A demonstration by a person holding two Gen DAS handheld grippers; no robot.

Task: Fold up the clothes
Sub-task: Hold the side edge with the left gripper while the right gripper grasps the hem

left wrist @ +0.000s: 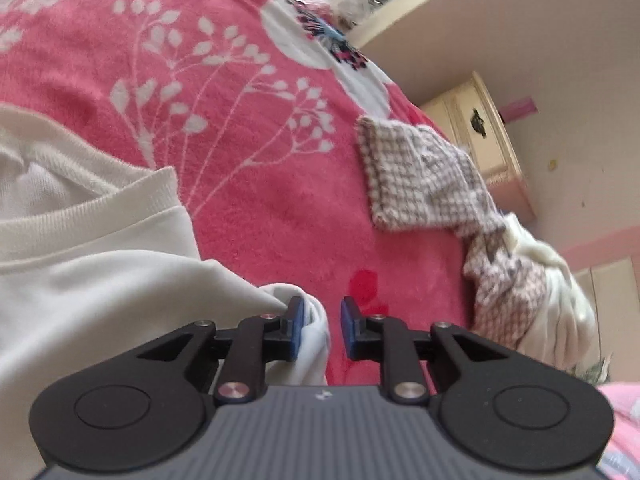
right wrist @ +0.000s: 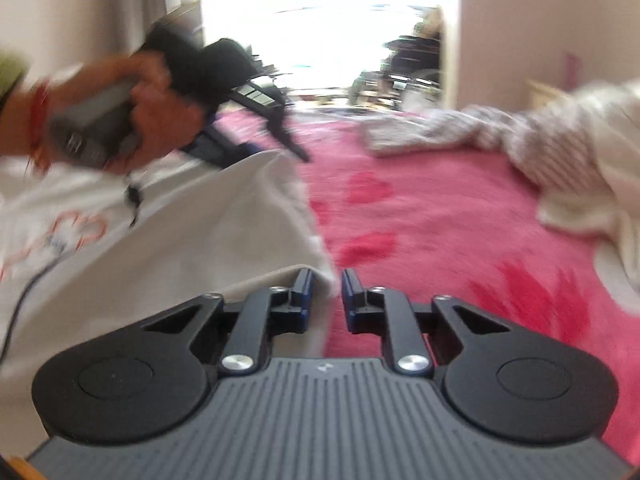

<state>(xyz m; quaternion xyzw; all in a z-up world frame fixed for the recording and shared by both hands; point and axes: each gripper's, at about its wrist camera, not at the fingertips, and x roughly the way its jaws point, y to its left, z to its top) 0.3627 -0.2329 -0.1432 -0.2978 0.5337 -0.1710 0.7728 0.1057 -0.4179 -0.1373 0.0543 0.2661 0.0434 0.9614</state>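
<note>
A white sweatshirt (left wrist: 80, 248) with a ribbed collar lies on the pink floral blanket (left wrist: 248, 80), at the left of both views; it also shows in the right wrist view (right wrist: 192, 224). My left gripper (left wrist: 322, 328) is open, with a fold of the white fabric lying between its fingers against the left pad. My right gripper (right wrist: 326, 296) is open at the sweatshirt's right edge, the cloth edge lying by its left finger. In the right wrist view the left gripper (right wrist: 296, 152) is held in a hand over the sweatshirt, blurred.
A checked brown-and-white garment (left wrist: 432, 180) lies to the right on the blanket, running into a cream garment (left wrist: 560, 288). A cream cabinet (left wrist: 492, 140) stands beyond the bed's right edge. A bright doorway (right wrist: 332, 20) lies far ahead.
</note>
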